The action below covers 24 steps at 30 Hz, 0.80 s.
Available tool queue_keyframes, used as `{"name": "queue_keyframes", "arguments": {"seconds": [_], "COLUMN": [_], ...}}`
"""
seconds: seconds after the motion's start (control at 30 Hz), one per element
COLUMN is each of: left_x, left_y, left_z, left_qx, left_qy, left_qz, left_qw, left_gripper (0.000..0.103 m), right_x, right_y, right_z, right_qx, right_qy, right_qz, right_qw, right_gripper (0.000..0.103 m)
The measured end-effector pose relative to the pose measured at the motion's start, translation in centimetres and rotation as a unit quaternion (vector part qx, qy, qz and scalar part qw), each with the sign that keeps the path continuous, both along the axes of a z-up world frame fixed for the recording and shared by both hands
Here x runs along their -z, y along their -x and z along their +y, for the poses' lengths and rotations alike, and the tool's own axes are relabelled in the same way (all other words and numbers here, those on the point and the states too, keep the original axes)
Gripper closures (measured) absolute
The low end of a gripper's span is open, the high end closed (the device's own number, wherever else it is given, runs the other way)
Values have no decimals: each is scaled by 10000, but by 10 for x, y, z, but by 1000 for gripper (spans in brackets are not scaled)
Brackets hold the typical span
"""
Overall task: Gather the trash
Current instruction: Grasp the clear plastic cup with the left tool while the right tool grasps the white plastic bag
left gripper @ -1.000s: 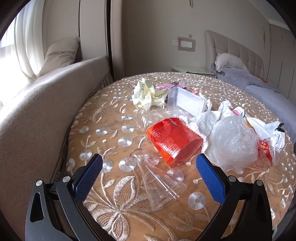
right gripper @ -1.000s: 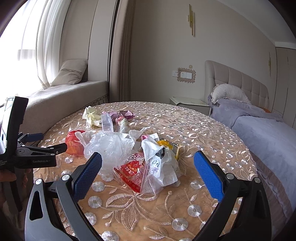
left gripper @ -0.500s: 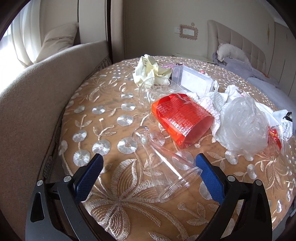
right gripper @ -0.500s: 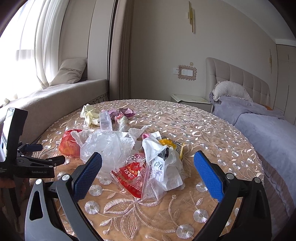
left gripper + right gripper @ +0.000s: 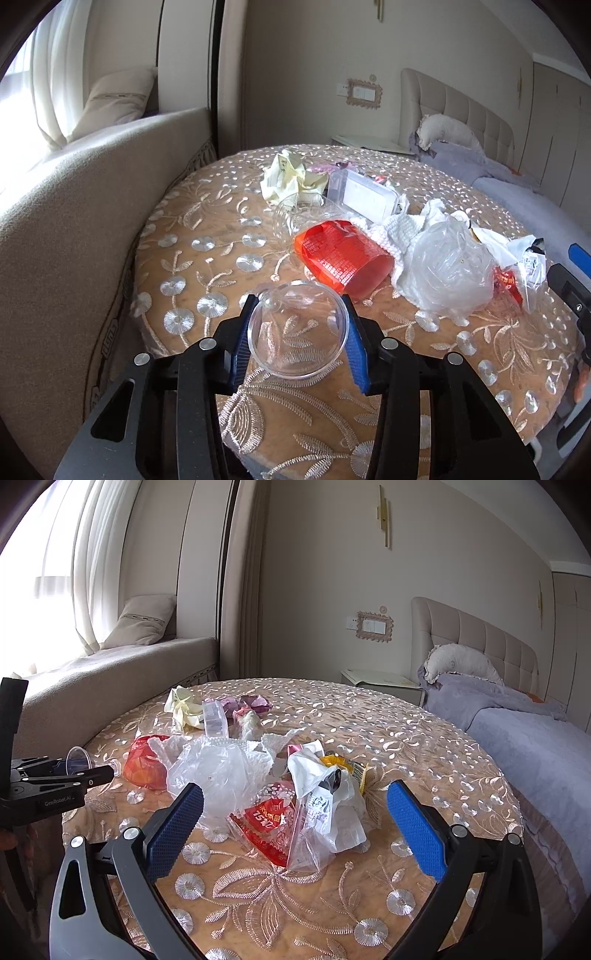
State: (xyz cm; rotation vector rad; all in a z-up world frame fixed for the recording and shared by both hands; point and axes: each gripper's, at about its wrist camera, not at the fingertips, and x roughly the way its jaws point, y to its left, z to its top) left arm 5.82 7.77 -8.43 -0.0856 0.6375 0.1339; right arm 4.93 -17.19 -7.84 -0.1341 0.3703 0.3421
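Left gripper (image 5: 298, 334), pads closed on a clear plastic cup (image 5: 297, 330) (open mouth toward the camera), held above the embroidered table (image 5: 207, 258) near its 6 o'clock edge. Red wrapper (image 5: 341, 254) lies at 1 o'clock of the cup, the clear bag (image 5: 448, 269) at 2 o'clock. Right gripper (image 5: 295, 830), jaws spread wide and holding nothing, faces the crumpled wrappers (image 5: 317, 805) directly ahead at 12 o'clock.
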Motion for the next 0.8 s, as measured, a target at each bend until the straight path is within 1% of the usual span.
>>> {"name": "queue_keyframes", "arguments": {"seconds": [0.1,0.17,0.33,0.4,0.43,0.53,0.67,0.73,0.8], "left_x": [-6,-13,-28,-30,-31,-31,-31,-32,-33], "left_y": [5,11,17,17,17,16,15,17,18], "left_z": [0,-1,-8,-12,-14,-22,-32,-36,-37], "left_qx": [20,-10,148,246,311,476,669,740,802], "left_qy": [21,-69,-145,-142,-111,-54,-5,25,80], "left_qz": [-138,-263,-489,-530,-544,-586,-600,-610,-651], "left_qw": [9999,9996,9986,9982,9980,9971,9960,9954,9946], "left_gripper": [60,61,61,61,63,64,65,65,65], "right_x": [0,0,6,11,13,16,12,9,11], "right_y": [1,1,-5,-13,-18,-29,-41,-48,-59], "right_z": [0,0,-1,-1,-3,-8,-8,-10,-10], "right_qx": [-17,1,141,303,330,241,337,287,170], "right_qy": [-6,9,128,230,214,18,-1,-103,-179], "right_qz": [8,-5,31,138,218,487,489,536,824], "right_qw": [10000,10000,9998,9992,9990,9985,9982,9981,9963], "right_gripper": [4,4,4,4,4,4,4,4,11]}}
